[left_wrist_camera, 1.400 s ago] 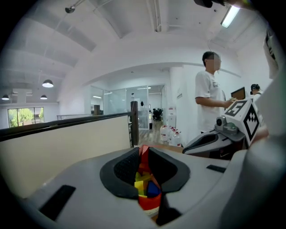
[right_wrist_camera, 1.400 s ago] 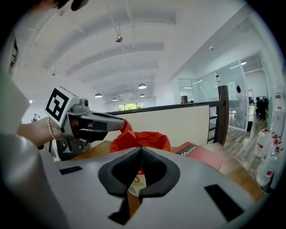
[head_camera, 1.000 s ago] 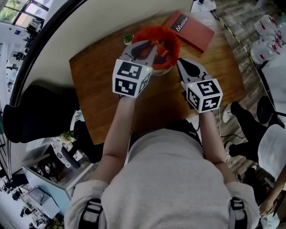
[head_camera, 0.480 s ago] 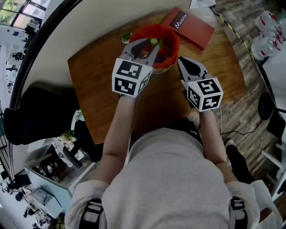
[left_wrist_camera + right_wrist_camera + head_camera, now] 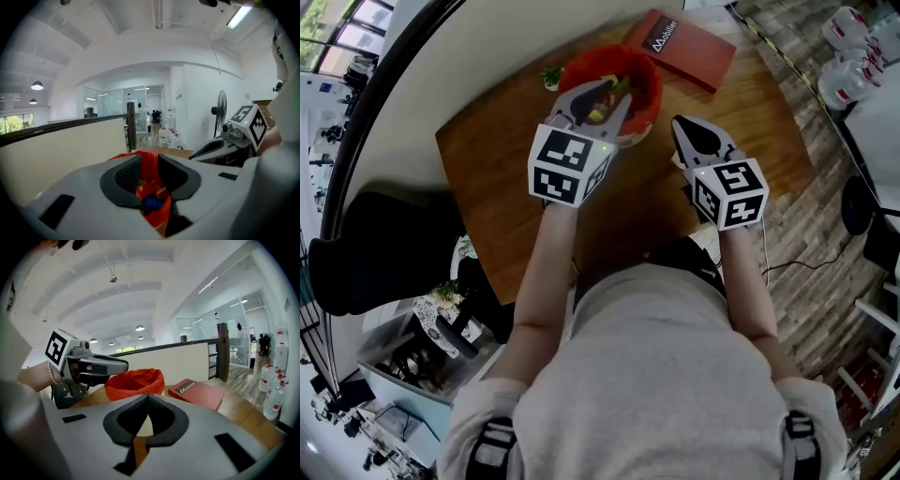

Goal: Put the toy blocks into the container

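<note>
The red container (image 5: 649,80) stood near the far edge of the wooden table (image 5: 502,197). The toy blocks (image 5: 151,202) lay inside it: a blue one, a red one and something yellow showed in the left gripper view.

The left gripper (image 5: 602,98) hung over the near rim of the container, pointing slightly down into it. Its jaws had just been opening and stood apart with a clear gap. Nothing was pinched between them, and only the blocks down in the container showed through the gap.

The right gripper (image 5: 683,127) hovered over bare wood just to the right of the container, clear of its rim. Its jaw tips were pressed together with nothing between them.

A flat red book (image 5: 682,45) lay just beside the container on its far right side, running out to the table's far corner. A small green plant (image 5: 550,75) sat at the container's far left, close to the table edge and the pale partition behind it. So the container was hemmed in along the far side.

The near half of the table was bare, from the container back to the person. A wide bare strip ran left of the left gripper to the table's left edge, and another ran right of the right gripper to the right edge.

A black chair (image 5: 384,248) stood off the left edge, and water bottles (image 5: 848,66) stood on the plank floor well to the right.
</note>
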Demonstrator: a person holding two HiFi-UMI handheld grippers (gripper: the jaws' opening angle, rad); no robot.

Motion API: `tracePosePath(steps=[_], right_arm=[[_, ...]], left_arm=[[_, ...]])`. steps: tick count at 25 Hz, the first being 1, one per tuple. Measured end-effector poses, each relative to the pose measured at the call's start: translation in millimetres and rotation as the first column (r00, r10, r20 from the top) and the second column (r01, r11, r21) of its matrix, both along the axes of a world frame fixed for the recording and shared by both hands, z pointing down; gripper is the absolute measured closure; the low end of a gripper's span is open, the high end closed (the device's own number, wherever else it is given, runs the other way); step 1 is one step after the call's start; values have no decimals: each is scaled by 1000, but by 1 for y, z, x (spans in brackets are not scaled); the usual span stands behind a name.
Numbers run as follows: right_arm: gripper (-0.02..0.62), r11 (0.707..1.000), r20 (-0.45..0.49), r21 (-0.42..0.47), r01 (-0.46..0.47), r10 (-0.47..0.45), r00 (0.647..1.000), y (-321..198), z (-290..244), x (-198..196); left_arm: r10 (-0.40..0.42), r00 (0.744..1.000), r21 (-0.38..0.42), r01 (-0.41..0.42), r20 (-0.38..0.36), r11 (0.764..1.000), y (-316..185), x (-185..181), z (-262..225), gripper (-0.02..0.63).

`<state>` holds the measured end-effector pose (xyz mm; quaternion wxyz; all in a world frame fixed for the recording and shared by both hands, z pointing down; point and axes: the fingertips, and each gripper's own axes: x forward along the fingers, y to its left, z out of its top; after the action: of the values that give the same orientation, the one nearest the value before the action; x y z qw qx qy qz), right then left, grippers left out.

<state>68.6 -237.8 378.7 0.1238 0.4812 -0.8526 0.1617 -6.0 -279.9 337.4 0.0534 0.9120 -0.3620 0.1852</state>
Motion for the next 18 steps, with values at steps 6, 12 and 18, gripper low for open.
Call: tracePosePath(steps=[6, 12, 18], right_arm=[[584, 996, -2, -9, -86, 86, 996, 17, 3, 30], [583, 982, -3, -35, -188, 188, 982, 40, 13, 65], [583, 961, -2, -74, -267, 268, 964, 66, 25, 89]], left_arm=[[119, 991, 26, -120, 63, 992, 27, 30, 2, 480], [229, 972, 6, -230, 46, 973, 57, 63, 6, 480], [340, 939, -103, -334, 53, 937, 92, 95, 45, 463]])
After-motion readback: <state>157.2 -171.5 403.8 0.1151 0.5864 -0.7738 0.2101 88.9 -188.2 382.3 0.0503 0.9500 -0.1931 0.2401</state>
